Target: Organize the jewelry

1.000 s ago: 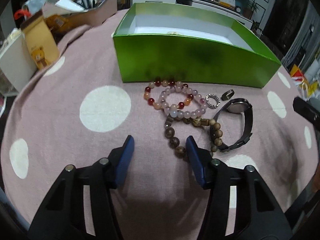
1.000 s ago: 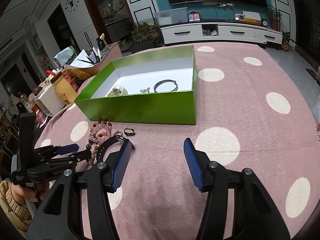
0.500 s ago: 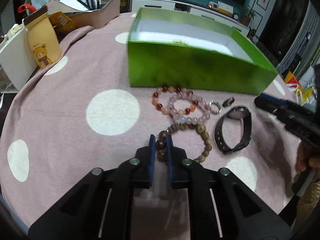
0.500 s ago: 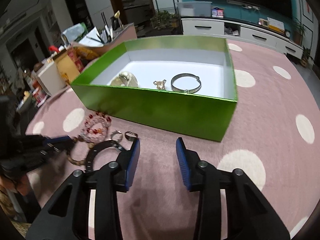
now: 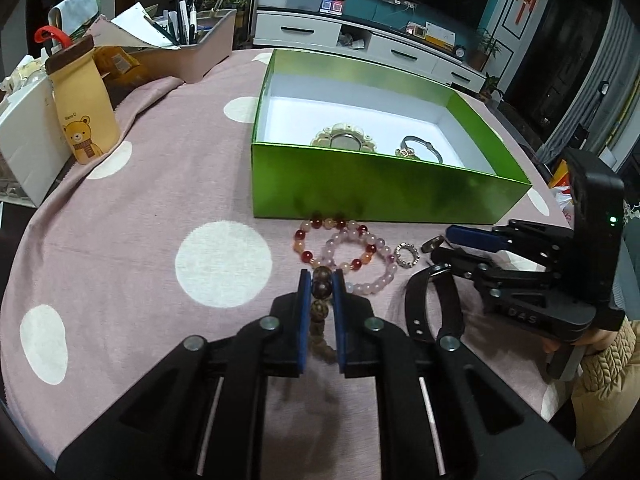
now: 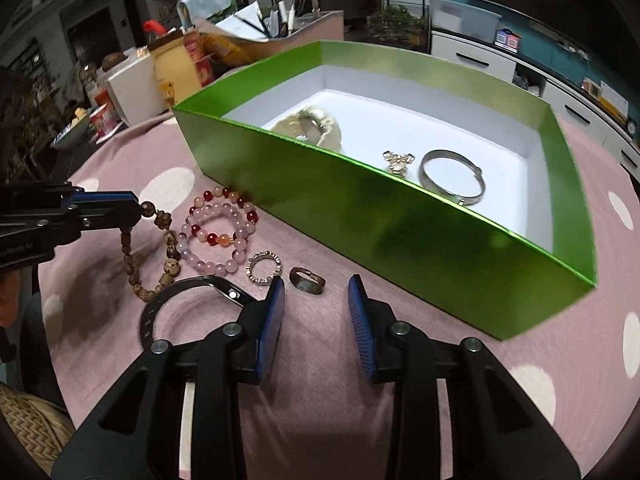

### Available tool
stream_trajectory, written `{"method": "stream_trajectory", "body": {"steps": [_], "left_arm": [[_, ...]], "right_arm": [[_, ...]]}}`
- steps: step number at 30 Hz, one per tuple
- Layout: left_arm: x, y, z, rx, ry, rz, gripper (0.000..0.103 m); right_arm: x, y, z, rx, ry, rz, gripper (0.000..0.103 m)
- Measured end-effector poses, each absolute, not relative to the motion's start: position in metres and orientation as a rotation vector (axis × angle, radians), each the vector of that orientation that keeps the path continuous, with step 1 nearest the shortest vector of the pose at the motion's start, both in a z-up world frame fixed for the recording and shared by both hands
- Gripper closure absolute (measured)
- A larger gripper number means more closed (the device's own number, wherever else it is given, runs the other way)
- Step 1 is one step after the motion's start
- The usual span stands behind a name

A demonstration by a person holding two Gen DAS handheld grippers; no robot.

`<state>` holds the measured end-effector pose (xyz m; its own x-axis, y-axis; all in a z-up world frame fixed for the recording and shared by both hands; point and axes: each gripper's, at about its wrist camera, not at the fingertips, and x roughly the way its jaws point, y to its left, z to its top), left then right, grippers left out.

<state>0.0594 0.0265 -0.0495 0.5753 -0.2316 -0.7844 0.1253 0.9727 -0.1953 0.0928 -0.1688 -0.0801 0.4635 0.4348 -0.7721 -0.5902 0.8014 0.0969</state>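
While the left tongs (image 5: 320,286) clamp its top beads between their blue pads, the brown wooden bead bracelet (image 6: 160,256) hangs as a stretched loop, its long axis running from the pads at 12 o'clock down toward 6 in the left wrist view, its lower end apparently still on the pink dotted surface (image 5: 120,240). Its beads are mottled brown, of mixed sizes. Just past it, toward 12, lie a red-and-orange bead bracelet (image 5: 308,236) and a pale pink bead bracelet (image 5: 372,280), overlapping. At 2 o'clock sit a studded ring (image 6: 263,267) and a dark ring (image 6: 307,280), with a black watch (image 5: 420,308) at 3. The right tongs (image 6: 316,304) have just been closing and stand apart with nothing between them, the dark ring just beyond their tips. At 12 o'clock the green box (image 5: 380,192) holds a cream round ornament (image 5: 342,138), a gold trinket (image 6: 396,162) and a silver bangle (image 6: 452,178).
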Motion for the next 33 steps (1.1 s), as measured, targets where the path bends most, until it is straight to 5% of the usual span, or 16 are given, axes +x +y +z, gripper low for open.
{"method": "stream_trajectory", "body": {"steps": [8, 18, 21, 25, 29, 33], "left_arm": [[0.055, 0.035, -0.057, -0.132, 0.969, -0.193, 0.093], [0.049, 0.032, -0.071, -0.092, 1.001, -0.180, 0.086], [0.049, 0.032, -0.076, -0.081, 1.013, -0.168, 0.068], [0.044, 0.027, -0.082, -0.018, 1.003, -0.152, 0.071], [0.043, 0.026, -0.084, -0.004, 0.980, -0.143, 0.092], [0.042, 0.028, -0.083, -0.018, 0.983, -0.151, 0.093]], "right_arm": [[0.093, -0.162, -0.083, -0.233, 0.877, 0.646, 0.098], [0.082, -0.174, -0.070, -0.164, 0.819, 0.609, 0.098], [0.074, -0.183, -0.061, -0.132, 0.790, 0.598, 0.098], [0.062, -0.189, -0.051, -0.092, 0.757, 0.585, 0.098], [0.050, -0.191, -0.044, -0.056, 0.728, 0.569, 0.098], [0.038, -0.192, -0.037, -0.011, 0.695, 0.562, 0.098]]}}
